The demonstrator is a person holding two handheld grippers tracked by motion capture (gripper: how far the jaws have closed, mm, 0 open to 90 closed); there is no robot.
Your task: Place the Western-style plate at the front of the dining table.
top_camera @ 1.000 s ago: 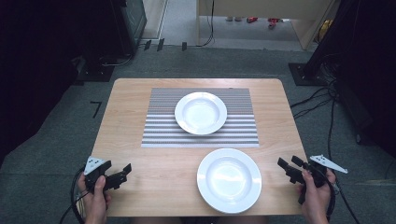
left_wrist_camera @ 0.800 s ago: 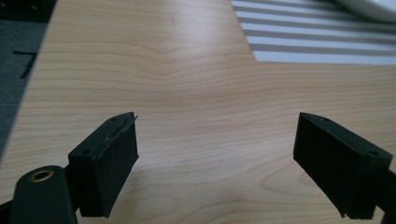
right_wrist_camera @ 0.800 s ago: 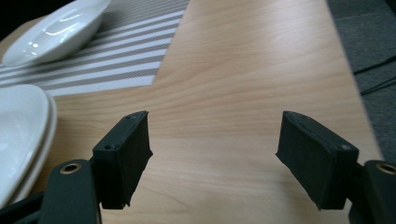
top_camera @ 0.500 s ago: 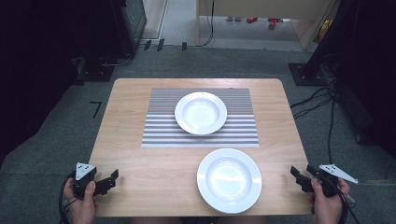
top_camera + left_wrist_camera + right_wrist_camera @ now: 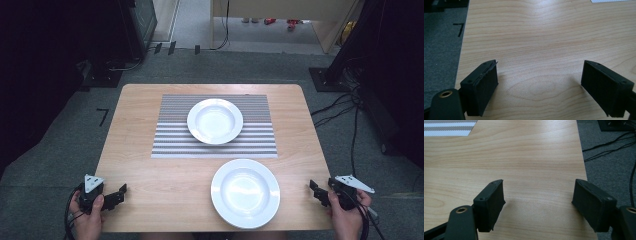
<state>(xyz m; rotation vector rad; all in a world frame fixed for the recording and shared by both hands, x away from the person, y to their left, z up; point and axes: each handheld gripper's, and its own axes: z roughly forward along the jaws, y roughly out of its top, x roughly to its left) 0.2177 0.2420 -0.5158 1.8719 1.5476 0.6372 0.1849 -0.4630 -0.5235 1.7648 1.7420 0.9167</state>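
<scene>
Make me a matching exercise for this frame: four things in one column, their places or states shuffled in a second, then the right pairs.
Things:
1. far plate
2. near plate
3. left gripper
4. right gripper

Places or states:
A. on bare wood near the table's front edge
B. open, at the table's front right corner
C. on the striped placemat
D. open, at the table's front left corner

Pairs: 1-C, 2-A, 3-D, 4-B

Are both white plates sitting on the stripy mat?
No, only the far plate sits on the striped mat; the near plate rests on the bare wooden table.
</scene>
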